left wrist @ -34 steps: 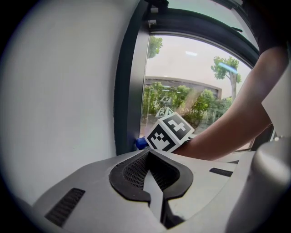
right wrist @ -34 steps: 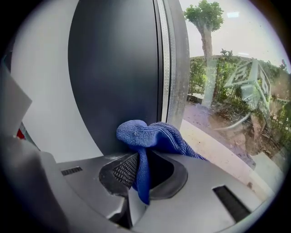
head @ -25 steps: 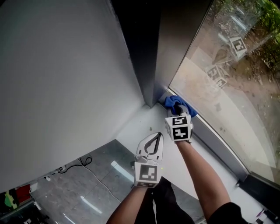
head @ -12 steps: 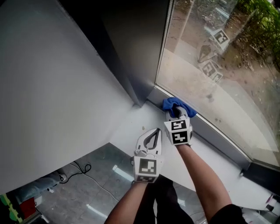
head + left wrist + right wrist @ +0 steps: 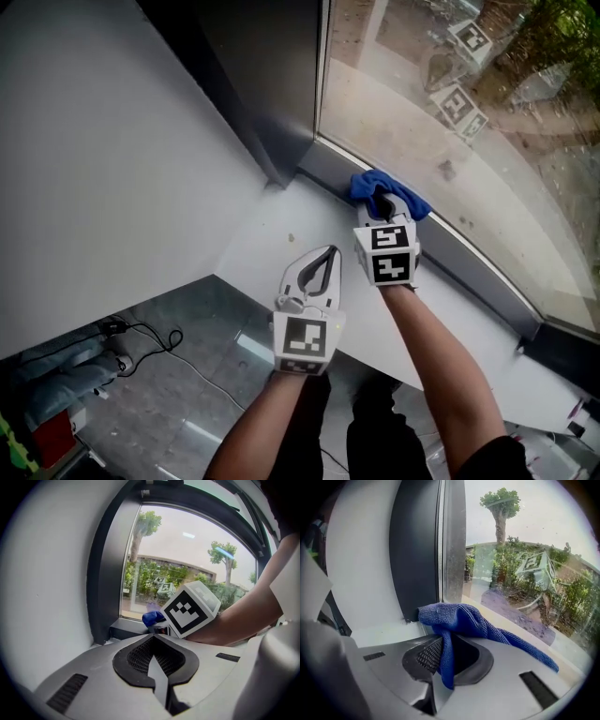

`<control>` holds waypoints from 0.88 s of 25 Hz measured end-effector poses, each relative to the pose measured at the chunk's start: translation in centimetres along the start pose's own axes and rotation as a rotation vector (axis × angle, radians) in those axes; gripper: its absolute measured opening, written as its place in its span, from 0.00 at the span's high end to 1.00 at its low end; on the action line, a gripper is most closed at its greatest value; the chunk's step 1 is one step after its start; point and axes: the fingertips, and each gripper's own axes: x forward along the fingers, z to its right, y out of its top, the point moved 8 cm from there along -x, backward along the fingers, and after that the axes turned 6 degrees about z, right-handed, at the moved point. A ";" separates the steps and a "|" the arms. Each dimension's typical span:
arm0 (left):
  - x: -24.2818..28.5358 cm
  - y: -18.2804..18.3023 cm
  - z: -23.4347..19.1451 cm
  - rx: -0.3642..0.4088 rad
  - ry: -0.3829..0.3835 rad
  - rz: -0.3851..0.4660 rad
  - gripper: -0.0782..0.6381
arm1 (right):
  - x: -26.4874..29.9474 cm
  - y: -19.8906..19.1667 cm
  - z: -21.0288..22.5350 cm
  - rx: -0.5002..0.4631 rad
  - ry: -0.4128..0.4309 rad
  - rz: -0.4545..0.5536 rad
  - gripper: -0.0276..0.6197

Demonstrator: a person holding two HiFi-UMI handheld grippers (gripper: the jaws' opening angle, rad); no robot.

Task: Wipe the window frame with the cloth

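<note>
A blue cloth point(image 5: 379, 192) point(image 5: 464, 620) is bunched against the grey bottom rail of the window frame point(image 5: 469, 267), a short way right of the frame's dark corner post point(image 5: 262, 103). My right gripper point(image 5: 384, 208) is shut on the cloth and presses it to the rail; the cloth hangs over its jaws in the right gripper view. My left gripper point(image 5: 320, 265) hovers over the white sill point(image 5: 281, 244) just left of the right one, shut and holding nothing. In the left gripper view the cloth point(image 5: 152, 618) peeks out beside the right gripper's marker cube point(image 5: 190, 609).
A white wall point(image 5: 103, 159) runs down the left to the sill's edge. Below the sill lies a grey floor point(image 5: 169, 394) with a black cable point(image 5: 141, 333). The window glass point(image 5: 441, 112) reflects the marker cubes.
The right gripper and cloth have slid a little to the right along the bottom rail, away from the corner post. The left gripper stayed shut beside it; the head view shifted.
</note>
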 end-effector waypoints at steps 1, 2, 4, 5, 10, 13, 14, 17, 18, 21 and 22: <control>0.0 -0.4 0.5 0.004 -0.006 -0.005 0.88 | -0.3 -0.3 0.2 -0.002 0.002 -0.003 0.91; 0.1 -0.8 0.9 0.003 -0.011 -0.010 0.88 | -0.6 -0.6 0.2 -0.007 0.007 -0.010 0.91; 0.3 -1.0 1.7 -0.010 -0.007 -0.010 0.88 | -1.0 -1.0 0.6 -0.012 0.018 -0.026 0.91; 0.4 -0.9 2.1 -0.014 -0.003 -0.007 0.88 | -1.3 -1.2 0.9 -0.013 0.024 -0.031 0.91; 0.3 -0.5 6.3 0.017 0.011 0.005 0.88 | -4.4 -3.5 3.7 -0.016 0.018 -0.015 0.91; -0.6 -1.0 7.8 0.014 0.010 -0.017 0.88 | -5.8 -4.4 4.0 -0.044 0.009 -0.003 0.91; -0.8 -1.0 8.0 0.015 0.009 -0.017 0.88 | -6.1 -4.5 3.9 -0.057 0.003 -0.003 0.91; -1.1 -1.0 8.3 0.011 0.012 0.000 0.88 | -6.6 -4.7 4.0 -0.079 -0.010 -0.006 0.91; -1.2 -1.1 8.2 0.008 0.012 0.002 0.88 | -6.7 -4.8 4.0 -0.080 -0.013 -0.010 0.91; -1.3 -1.3 8.0 0.004 0.006 -0.001 0.88 | -6.6 -5.0 3.9 -0.091 -0.018 -0.028 0.91; -1.4 -1.3 8.1 0.002 0.003 -0.003 0.88 | -6.7 -5.2 3.9 -0.103 -0.018 -0.030 0.91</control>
